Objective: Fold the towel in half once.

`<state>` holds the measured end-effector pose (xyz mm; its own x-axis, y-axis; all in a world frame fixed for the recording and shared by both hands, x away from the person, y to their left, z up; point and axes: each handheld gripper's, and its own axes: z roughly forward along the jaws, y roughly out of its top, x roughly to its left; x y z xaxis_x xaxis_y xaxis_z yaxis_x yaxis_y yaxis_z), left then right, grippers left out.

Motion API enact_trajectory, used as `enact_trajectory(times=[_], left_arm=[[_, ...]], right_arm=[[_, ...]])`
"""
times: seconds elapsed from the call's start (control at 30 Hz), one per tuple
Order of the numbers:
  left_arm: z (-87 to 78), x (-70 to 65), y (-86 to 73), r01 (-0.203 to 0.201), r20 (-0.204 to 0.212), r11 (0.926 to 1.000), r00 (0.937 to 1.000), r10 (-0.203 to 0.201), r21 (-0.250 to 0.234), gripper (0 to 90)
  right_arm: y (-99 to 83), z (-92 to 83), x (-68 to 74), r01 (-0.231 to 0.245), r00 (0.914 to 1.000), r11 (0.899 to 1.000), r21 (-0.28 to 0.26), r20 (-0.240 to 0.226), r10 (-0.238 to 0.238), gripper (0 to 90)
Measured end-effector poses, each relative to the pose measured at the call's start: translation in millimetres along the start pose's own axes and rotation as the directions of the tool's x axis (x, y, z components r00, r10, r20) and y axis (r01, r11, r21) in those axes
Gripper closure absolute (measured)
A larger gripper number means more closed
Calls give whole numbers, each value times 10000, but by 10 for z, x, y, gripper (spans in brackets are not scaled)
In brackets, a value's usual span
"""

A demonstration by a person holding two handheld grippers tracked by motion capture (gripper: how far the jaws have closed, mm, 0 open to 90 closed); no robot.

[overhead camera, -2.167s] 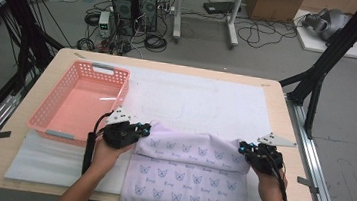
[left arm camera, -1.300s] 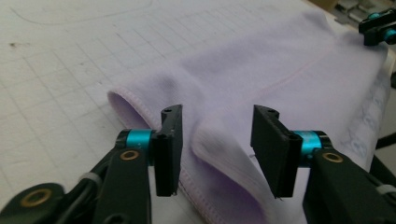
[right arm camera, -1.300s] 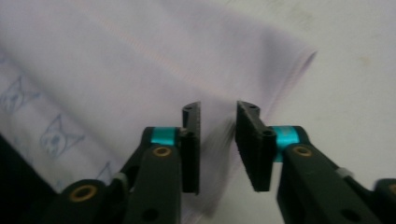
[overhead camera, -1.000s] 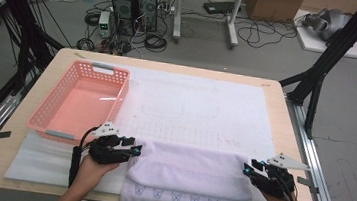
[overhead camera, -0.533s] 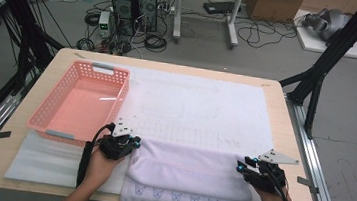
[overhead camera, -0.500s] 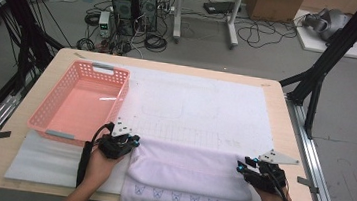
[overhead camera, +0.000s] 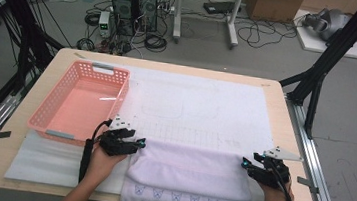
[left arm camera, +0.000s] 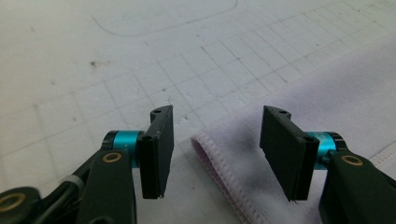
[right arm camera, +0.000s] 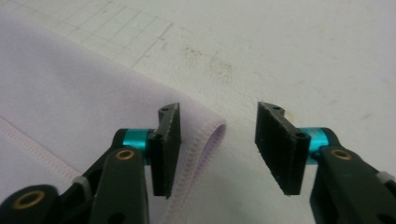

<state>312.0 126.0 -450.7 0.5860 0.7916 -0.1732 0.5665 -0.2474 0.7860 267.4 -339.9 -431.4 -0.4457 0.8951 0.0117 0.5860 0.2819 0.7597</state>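
1. Lilac, soft folded cloth with a stitched hem lies at the near edge of the white gridded mat, right of the pink plastic basket.
2. The left gripper and right gripper have just been opening; their jaws stand apart over the fold's corners, pressing on nothing.
3. The fold looks just laid down; next likely calls for regripping the cloth for another fold.

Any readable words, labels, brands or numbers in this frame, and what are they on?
None can be read.
Lilac cloth: a row of small blue printed motifs along its near edge, pictures and not letters as far as the high view shows.
White mat: drawn grid lines and curved outlines, no lettering.
Pink basket: no label visible.
Computer towers on the floor: any markings are too small to read.
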Motion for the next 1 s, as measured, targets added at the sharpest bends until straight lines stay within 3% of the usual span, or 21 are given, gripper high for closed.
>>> enact_trajectory(times=[0.07, 0.13, 0.2, 0.27, 0.33, 0.37, 0.43, 0.5, 0.63, 0.8, 0.87, 1.0], left_arm=[[15, -1, -2, -88, -14, 10000, 10000, 88, -35, 457], [0, 12, -12, -272, -1, 9996, 9996, 272, -29, 515], [-15, 31, -27, -303, 390, 9995, 9988, 302, 14, 723], [-21, 24, -31, -348, 474, 9994, 9983, 348, 0, 818], [-29, 27, -32, -305, 421, 9995, 9986, 306, -29, 836], [-34, 26, -31, -264, 370, 9996, 9990, 267, -72, 841], [-55, 33, -16, -242, 181, 9994, 9995, 247, -245, 847], [-72, 54, 27, -71, 77, 9984, 9999, 76, -563, 851], [-7, 66, 168, -342, -430, 9969, 9986, 312, -711, 858], [106, 143, 452, 99, -780, 9954, 9968, -174, -950, 858], [146, 120, 559, 229, -1110, 9930, 9932, -359, -1156, 857], [248, 78, 608, 620, -1330, 9898, 9880, -791, -1279, 857]], right_arm=[[14, 102, -9, -46, 9996, 9999, 156, -272, 50, 439], [17, 223, 5, 78, 9987, 9971, 759, -508, -40, 407], [10, 235, 7, 128, 9985, 9979, 629, -542, -94, 431], [-2, 222, -19, 221, 9973, 9984, 526, -711, -183, 564], [-11, 202, -35, 296, 9914, 9984, 482, -1291, -231, 805], [-11, 199, -11, 379, 9899, 9982, 472, -1381, -311, 829], [14, 191, 29, 749, 9905, 9956, 565, -1194, -677, 846], [36, 192, 21, 711, 9938, 9956, 606, -896, -655, 854], [150, 258, -33, 807, 9955, 9961, 360, -522, -788, 858], [394, 391, -192, 830, 9963, 9965, -43, -209, -831, 857], [512, 442, -270, 738, 9971, 9973, -36, -160, -739, 857], [645, 518, -388, 538, 9986, 9986, 7, -6, -538, 856]])
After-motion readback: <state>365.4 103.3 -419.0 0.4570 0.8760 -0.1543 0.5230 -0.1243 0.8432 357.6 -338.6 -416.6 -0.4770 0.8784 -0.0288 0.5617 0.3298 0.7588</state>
